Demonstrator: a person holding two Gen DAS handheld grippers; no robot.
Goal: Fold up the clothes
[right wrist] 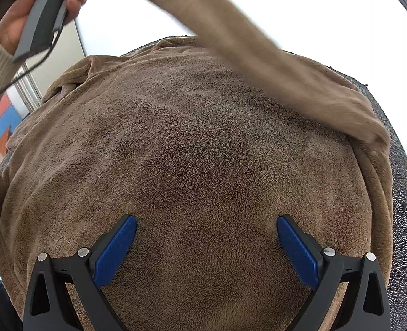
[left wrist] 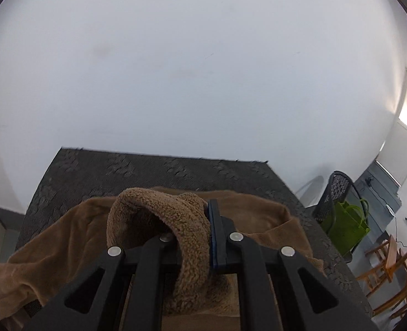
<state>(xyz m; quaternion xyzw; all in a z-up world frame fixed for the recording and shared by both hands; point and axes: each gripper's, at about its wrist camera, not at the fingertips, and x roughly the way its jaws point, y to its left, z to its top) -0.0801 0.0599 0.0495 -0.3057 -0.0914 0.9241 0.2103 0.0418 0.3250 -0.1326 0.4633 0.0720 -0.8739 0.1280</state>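
The left gripper (left wrist: 207, 237) is clamped tight on a fold of the brown fleece garment (right wrist: 197, 165), lifting one sleeve (right wrist: 258, 55) up and across it. The right gripper (right wrist: 206, 248) has its blue-padded jaws spread wide, hovering over the garment's middle and gripping nothing. The garment lies spread over a dark grey patterned table (left wrist: 153, 165), with a green bag (left wrist: 346, 229) well off to the side.
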